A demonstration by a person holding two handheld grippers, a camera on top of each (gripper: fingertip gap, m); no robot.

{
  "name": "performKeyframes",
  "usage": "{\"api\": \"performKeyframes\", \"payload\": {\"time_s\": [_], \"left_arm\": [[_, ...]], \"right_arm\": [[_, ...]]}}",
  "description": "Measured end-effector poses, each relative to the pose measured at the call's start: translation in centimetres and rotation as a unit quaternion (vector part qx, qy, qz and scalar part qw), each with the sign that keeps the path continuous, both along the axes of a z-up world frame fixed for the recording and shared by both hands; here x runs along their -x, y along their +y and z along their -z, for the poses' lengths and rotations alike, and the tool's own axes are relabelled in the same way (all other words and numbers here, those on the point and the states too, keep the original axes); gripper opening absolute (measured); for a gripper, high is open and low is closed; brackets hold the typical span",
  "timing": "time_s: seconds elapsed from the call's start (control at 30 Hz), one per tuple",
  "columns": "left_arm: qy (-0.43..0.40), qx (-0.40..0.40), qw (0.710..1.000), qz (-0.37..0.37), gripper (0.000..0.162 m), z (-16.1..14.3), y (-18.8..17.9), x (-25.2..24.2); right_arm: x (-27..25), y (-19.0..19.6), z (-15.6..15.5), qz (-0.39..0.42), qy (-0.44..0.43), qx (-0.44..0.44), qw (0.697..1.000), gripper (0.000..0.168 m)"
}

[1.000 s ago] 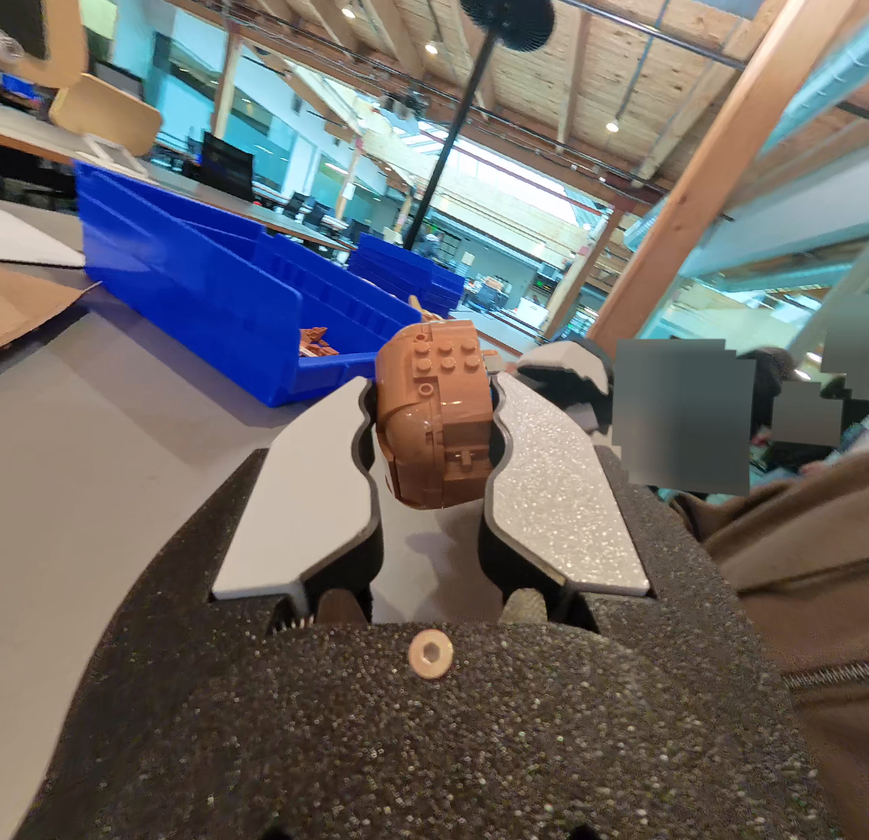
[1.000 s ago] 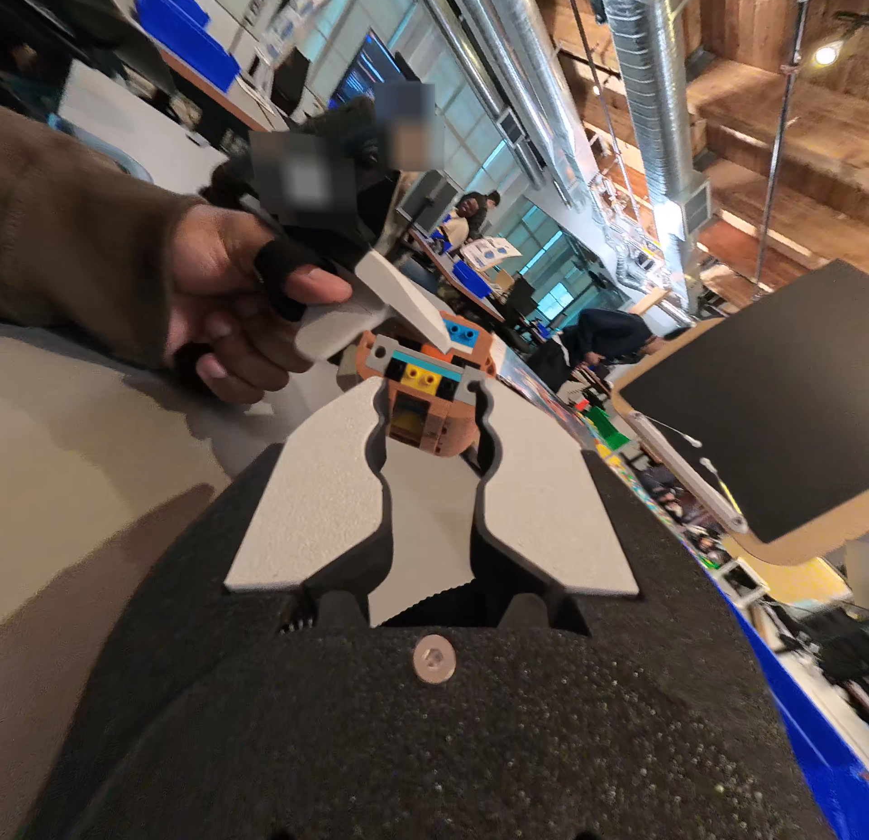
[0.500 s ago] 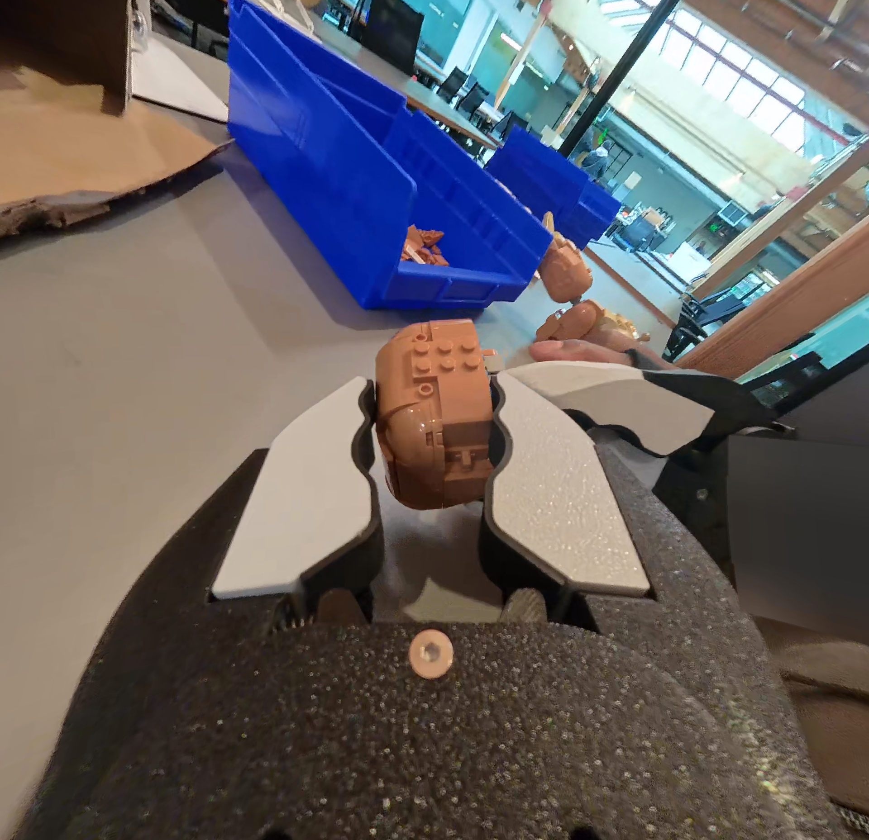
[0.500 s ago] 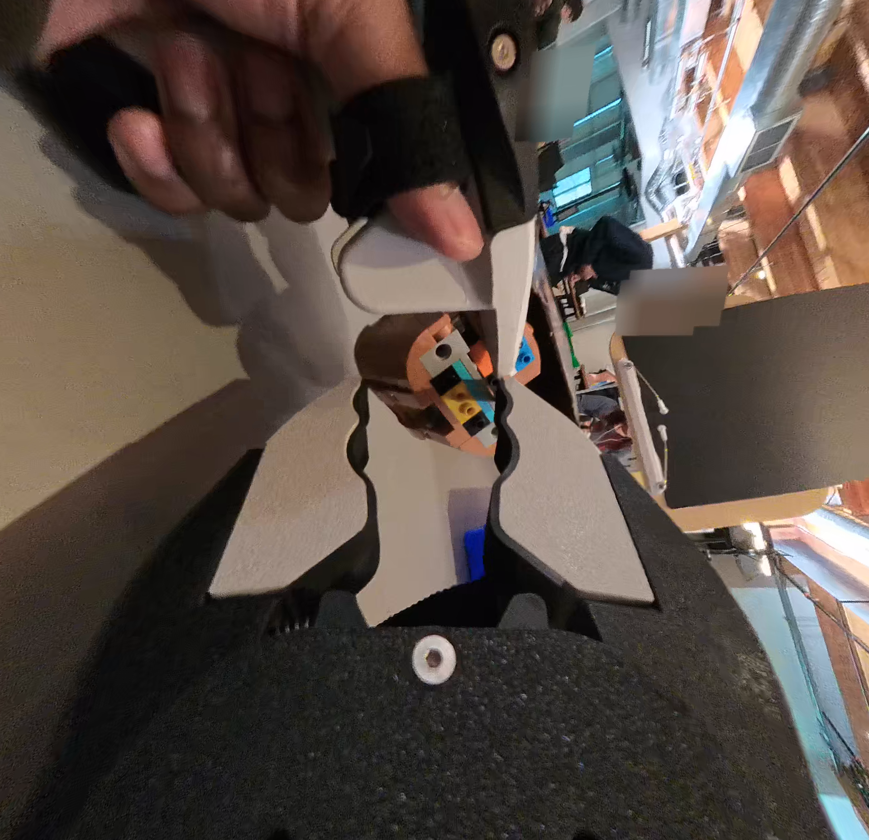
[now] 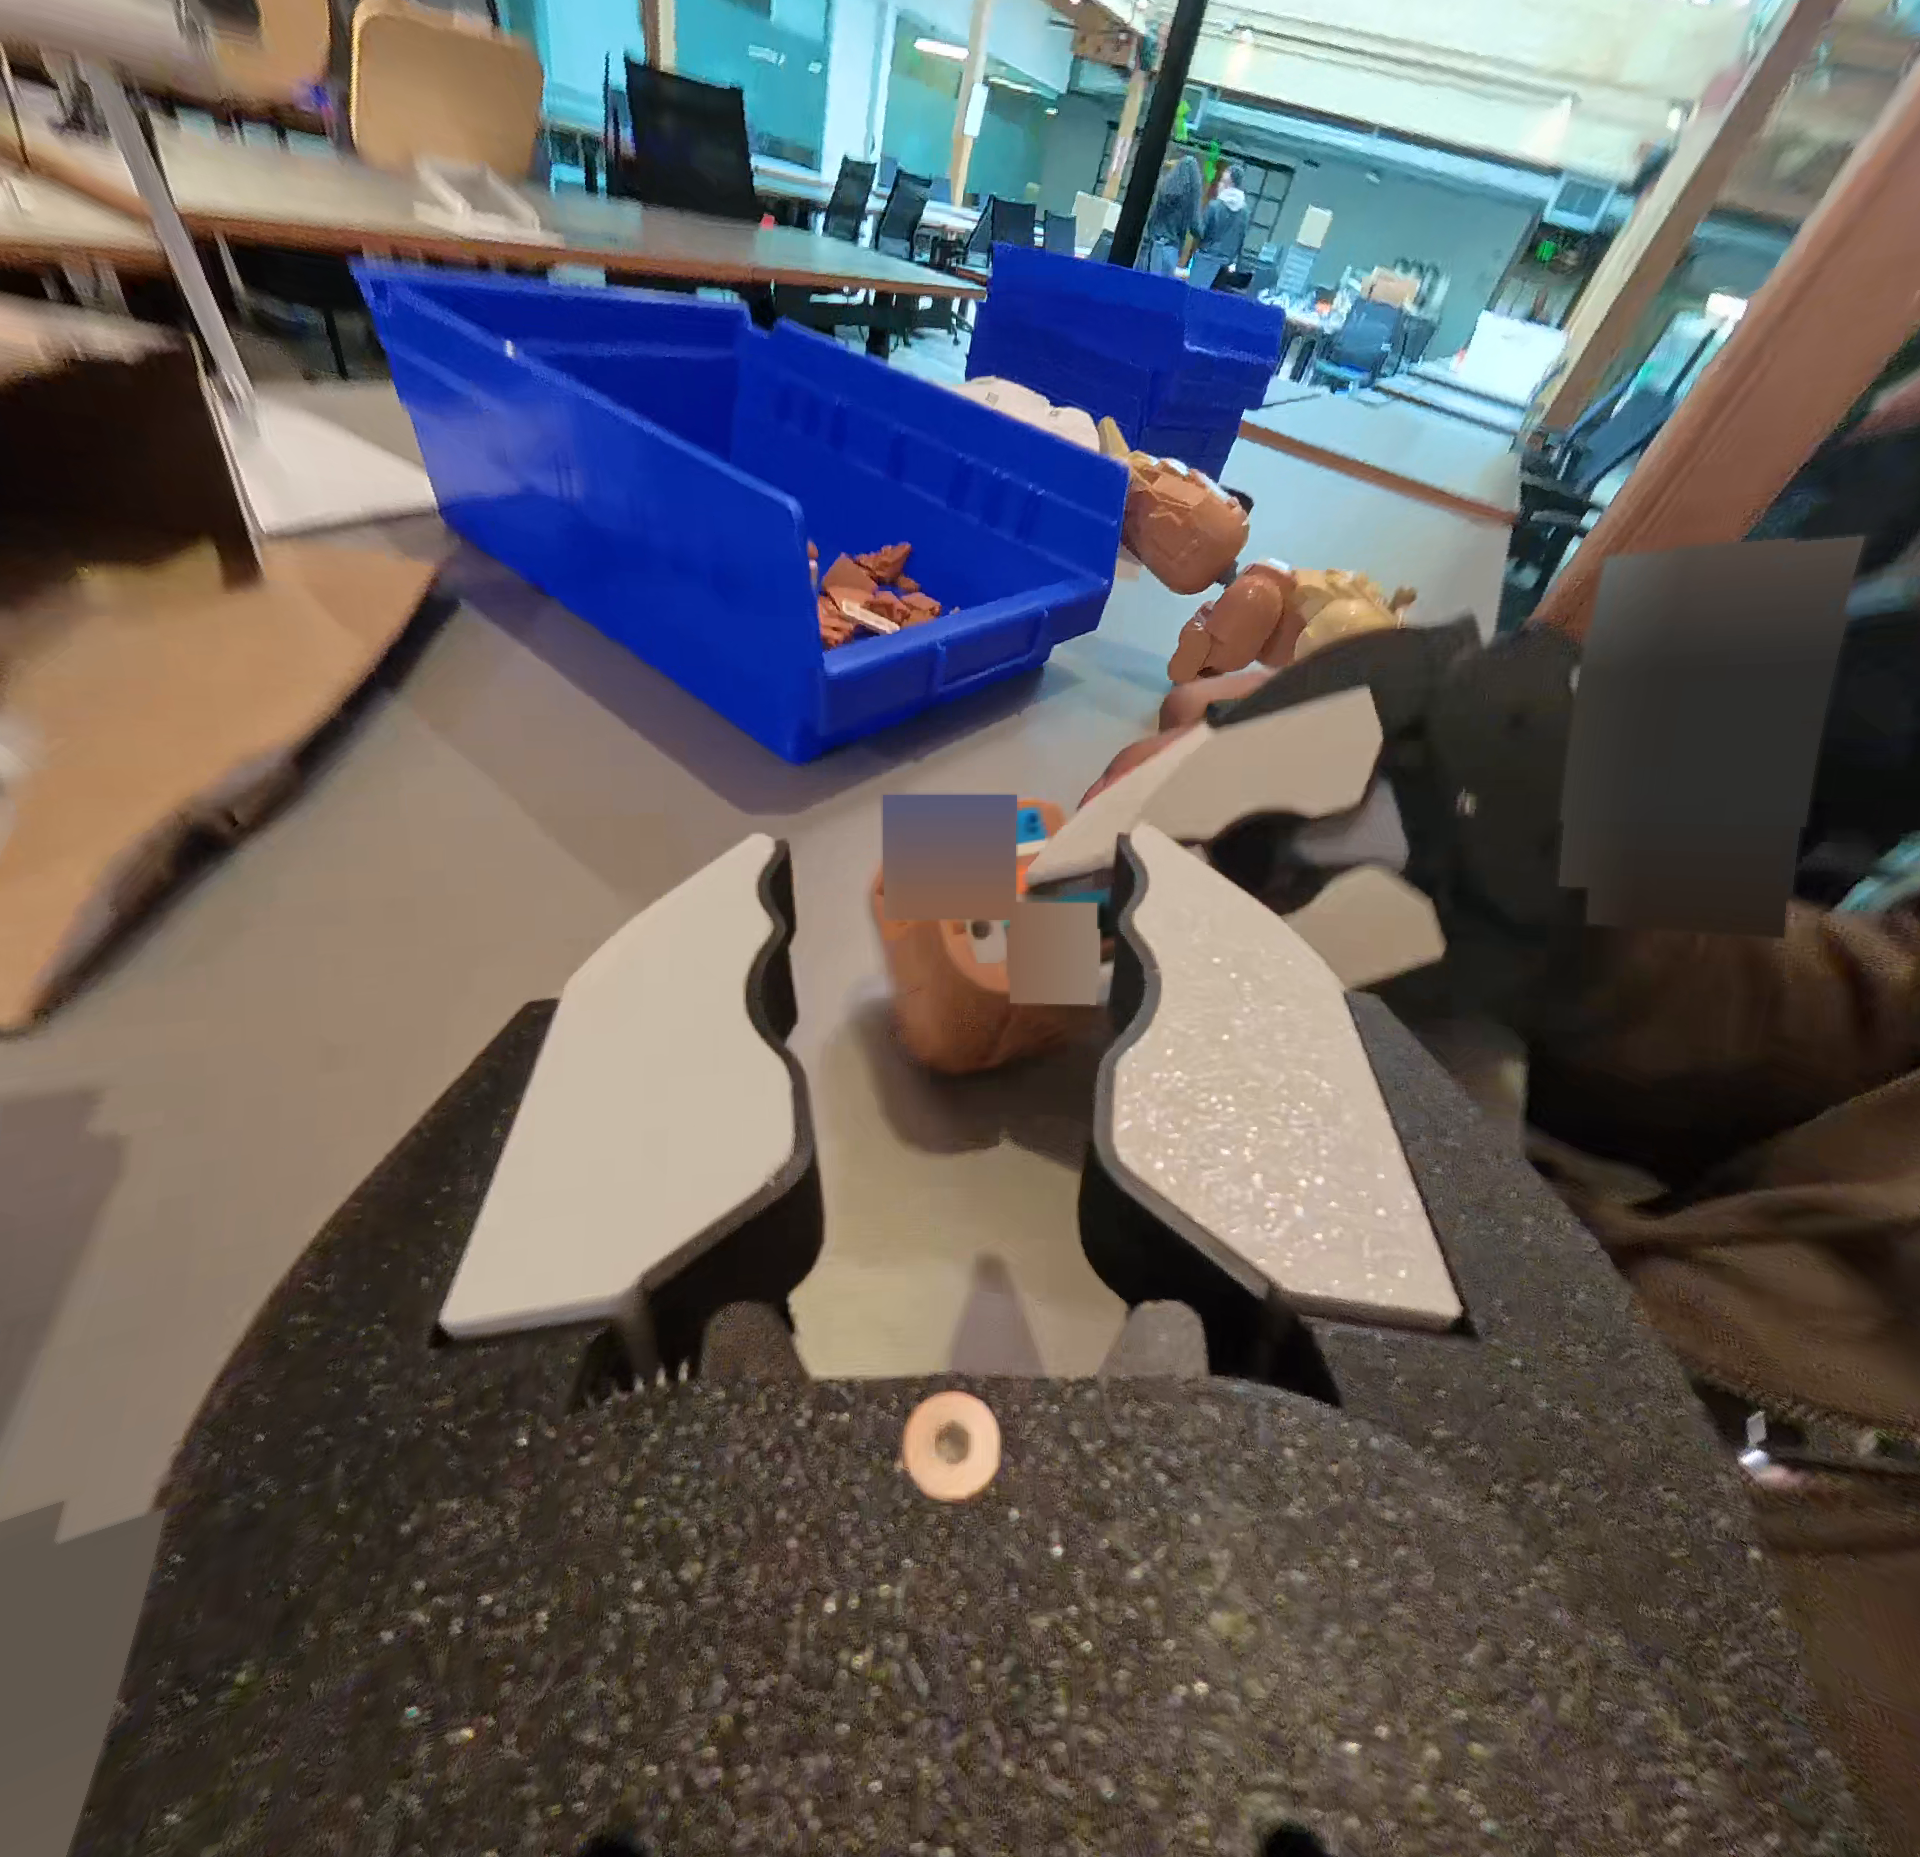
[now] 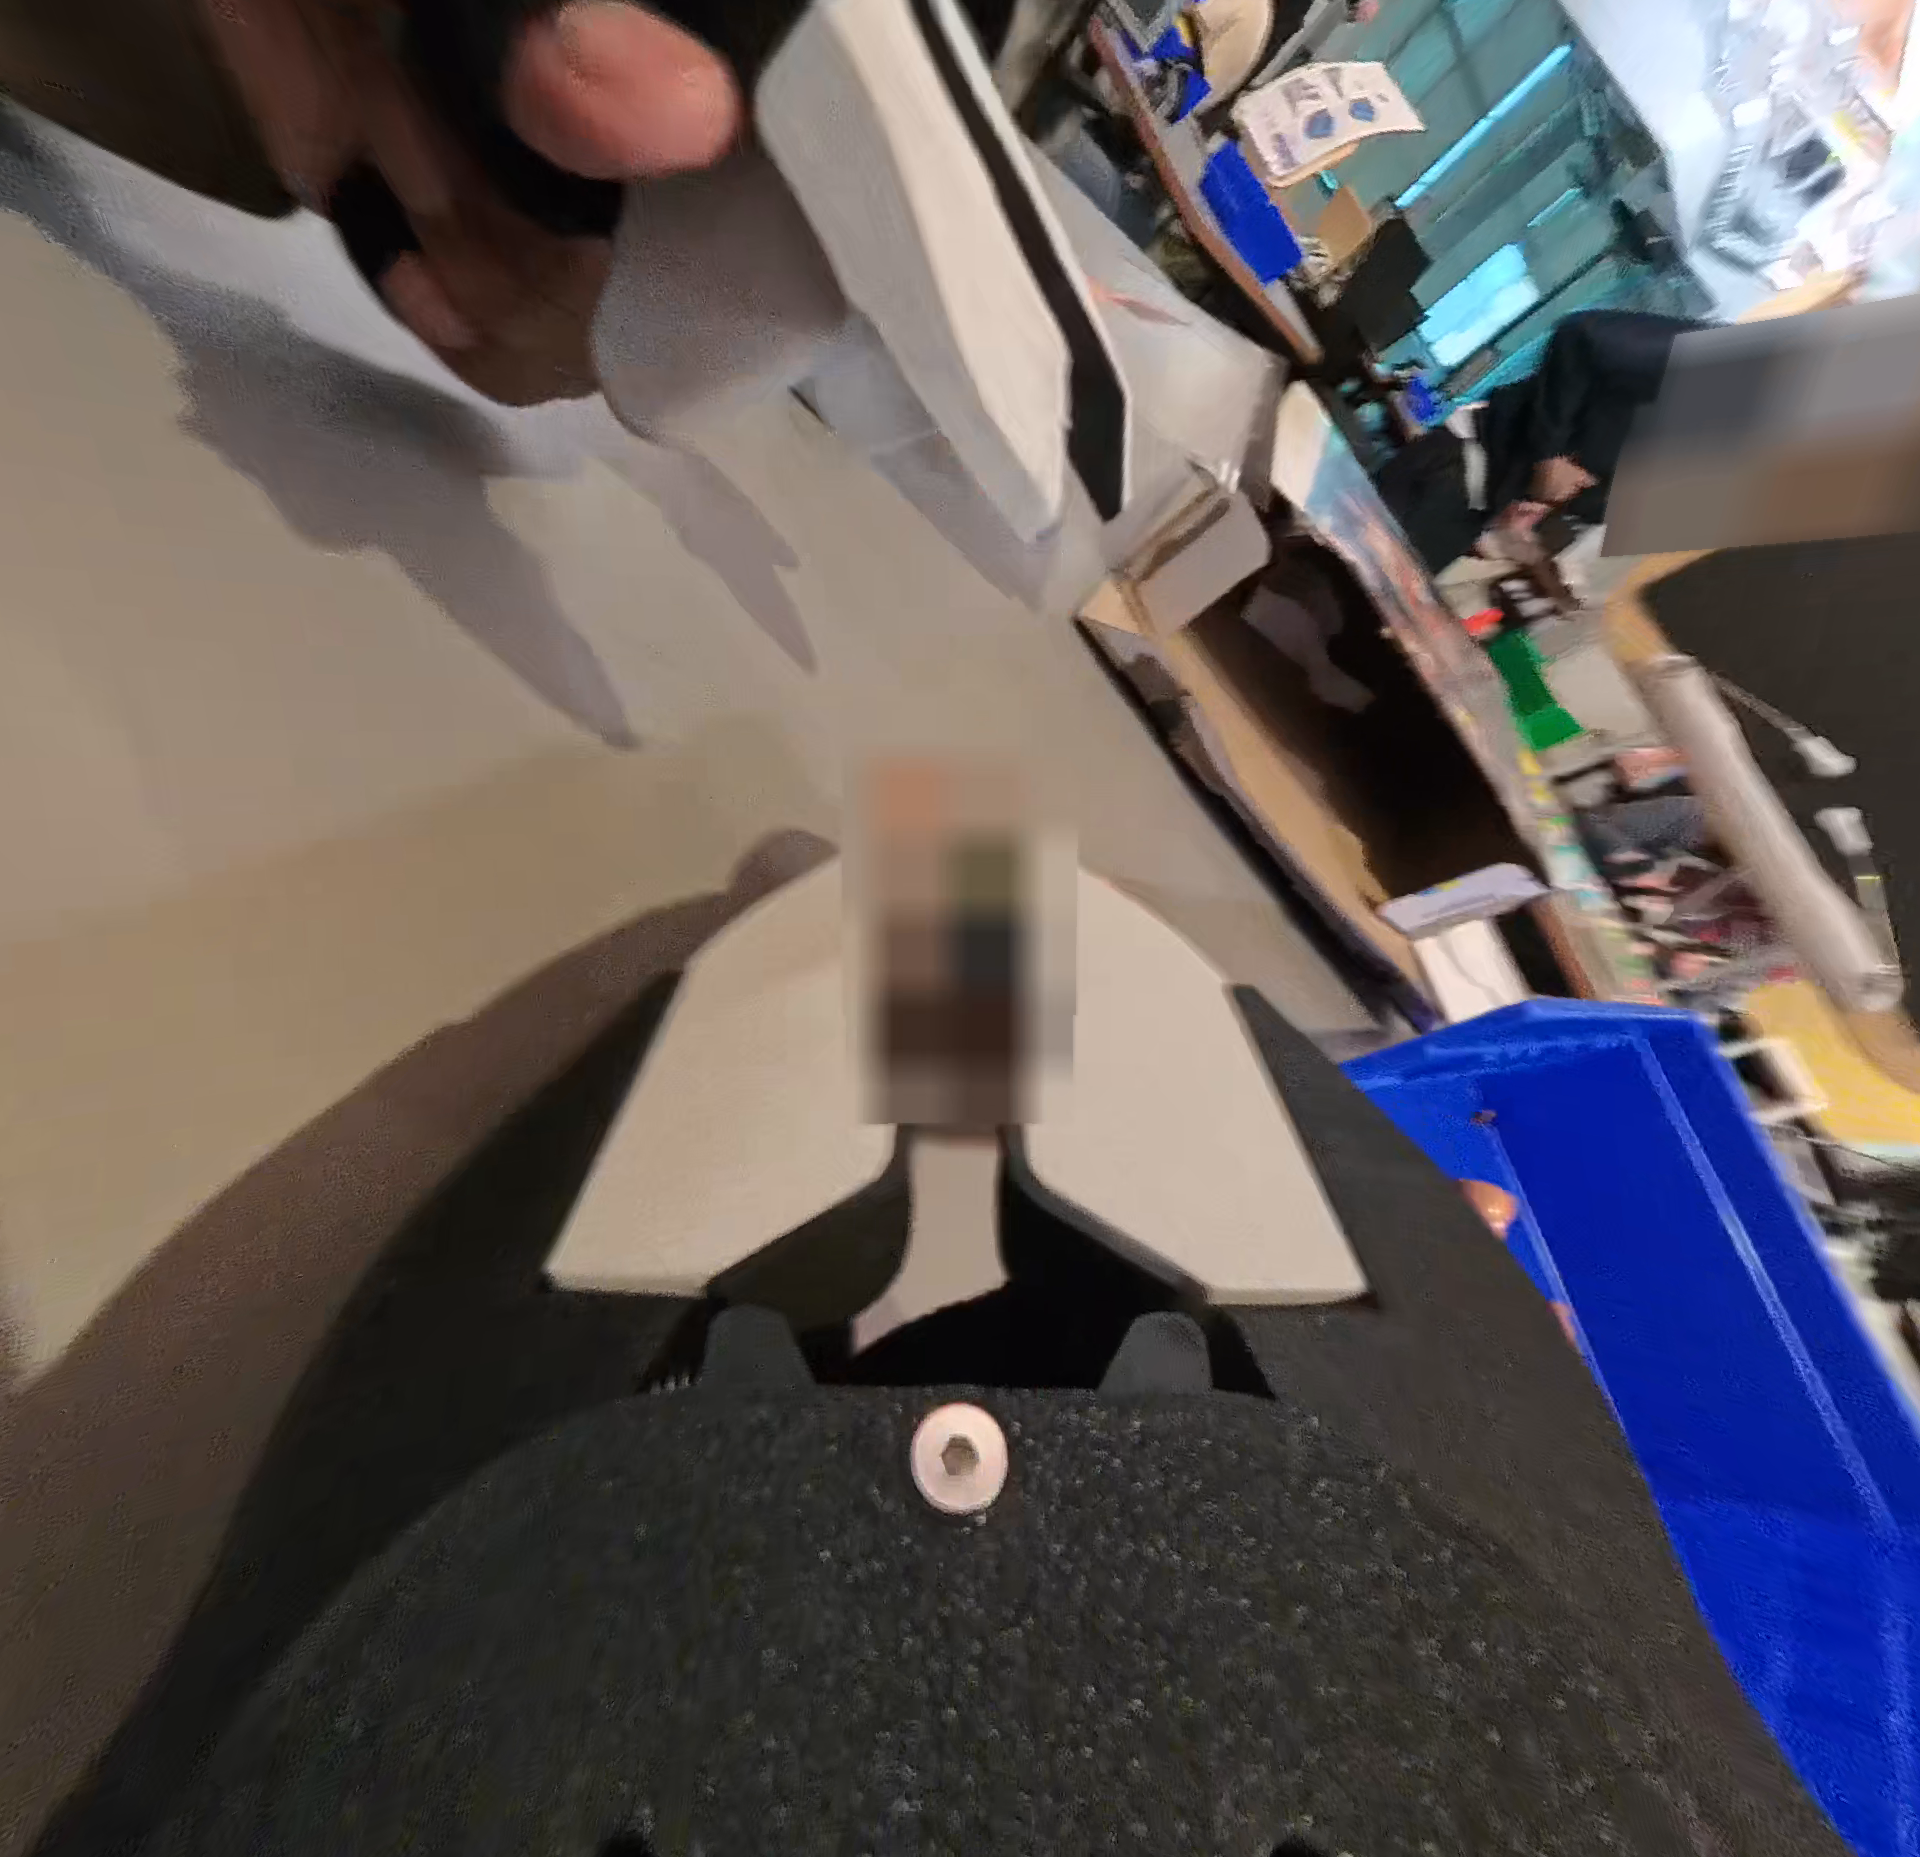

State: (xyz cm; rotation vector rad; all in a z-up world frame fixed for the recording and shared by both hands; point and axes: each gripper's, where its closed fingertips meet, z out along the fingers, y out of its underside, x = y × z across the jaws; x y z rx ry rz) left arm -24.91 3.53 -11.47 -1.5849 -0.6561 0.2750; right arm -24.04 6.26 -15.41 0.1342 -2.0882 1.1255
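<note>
Our left hand-held gripper (image 5: 951, 851) stands open, jaws on either side of the brown brick piece (image 5: 956, 1018), which seems to rest on the grey counter (image 5: 520, 924). From 2 o'clock, our right hand-held gripper (image 6: 956, 872) is clamped on the piece's top. That pinch looks shallow, so we judge a steady, level hold matters. A blue bin (image 5: 623, 477) sits at 11 o'clock.

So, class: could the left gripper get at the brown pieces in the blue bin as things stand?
Probably yes: the left gripper is open, and the blue bin shows it a low front before the brown pieces. The brick model just ahead needs skirting.
</note>
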Motion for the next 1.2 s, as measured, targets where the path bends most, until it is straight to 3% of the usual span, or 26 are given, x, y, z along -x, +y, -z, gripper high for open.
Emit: {"api": "performKeyframes", "payload": {"time_s": [0.03,0.2,0.3,0.47,0.6,0.7,0.8,0.93,1.07,1.2], "left_arm": [[0.027,0.018,0.999,0.001,0.060,-0.2,-0.4,0.0],[0.065,0.116,0.990,0.039,0.064,1.3,-0.8,-0.5],[0.056,0.149,0.986,0.055,0.065,2.7,-0.2,-0.9],[0.042,0.155,0.984,0.073,0.064,3.6,1.0,-1.5],[-0.018,0.145,0.987,0.065,0.059,4.0,2.2,-1.8],[-0.048,0.156,0.985,0.050,0.056,4.7,2.8,-2.0],[-0.040,0.165,0.985,0.025,0.056,4.8,2.8,-1.8],[-0.016,0.172,0.985,-0.002,0.056,4.0,2.6,-1.2],[0.056,0.235,0.970,0.025,0.056,3.6,3.7,-0.4],[0.087,0.312,0.940,0.107,0.056,4.8,4.9,0.2]], "right_arm": [[0.2,0.4,-0.4,0.002,-0.015,0.019,1.000,0.000],[0.9,1.8,-1.6,0.013,-0.052,0.066,0.996,0.000],[1.3,3.0,-1.6,0.035,-0.066,0.067,0.995,0.015],[2.2,6.4,-0.5,0.093,-0.136,0.066,0.984,0.021],[0.7,5.7,1.7,0.088,-0.219,0.034,0.971,0.021],[-0.6,4.1,2.1,0.091,-0.220,0.023,0.971,0.032],[-3.1,2.2,1.8,0.033,-0.232,0.015,0.972,0.034],[-1.5,3.5,0.0,0.048,-0.222,0.053,0.972,0.033],[0.0,4.8,0.3,0.024,-0.207,0.035,0.977,0.033],[1.3,5.1,0.6,-0.008,-0.189,0.001,0.982,0.033]]}}
